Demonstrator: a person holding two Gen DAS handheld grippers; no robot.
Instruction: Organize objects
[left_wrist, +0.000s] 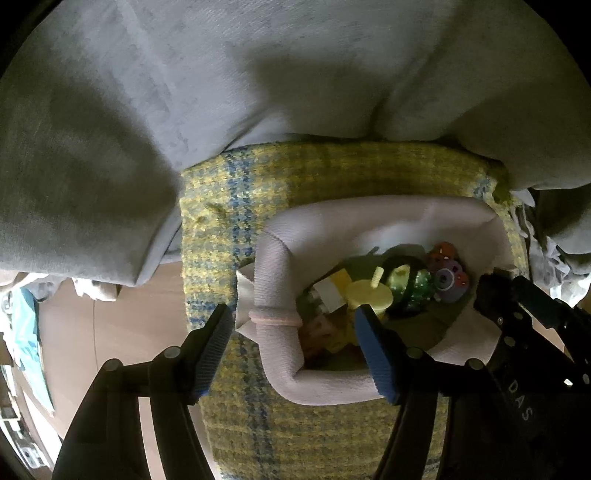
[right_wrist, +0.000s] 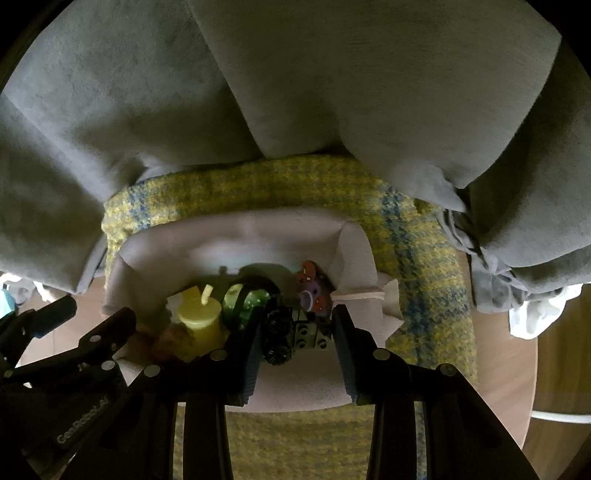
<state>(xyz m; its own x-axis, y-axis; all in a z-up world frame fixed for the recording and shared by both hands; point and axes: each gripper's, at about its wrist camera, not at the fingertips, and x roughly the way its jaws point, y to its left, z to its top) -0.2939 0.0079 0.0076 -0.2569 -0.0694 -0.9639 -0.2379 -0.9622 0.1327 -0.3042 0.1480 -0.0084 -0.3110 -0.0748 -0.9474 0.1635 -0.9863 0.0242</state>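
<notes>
Here the black toy car (right_wrist: 295, 334), light, rigid and knobbly, is held by its sides in the right tool (right_wrist: 295, 343) over the soft fabric bin (right_wrist: 236, 236), while the left tool (left_wrist: 295, 343) stands open astride the bin's near-left rim.

I can't make out the dim toys under the pale yellow plastic cup (left_wrist: 370, 294); my right gripper (right_wrist: 295, 345) hides the soft grey fabric bin's (right_wrist: 236, 236) near rim.

A home living room: grey sofa (left_wrist: 258, 74), toy-filled basket (left_wrist: 277, 258), wooden floor (left_wrist: 122, 332).
</notes>
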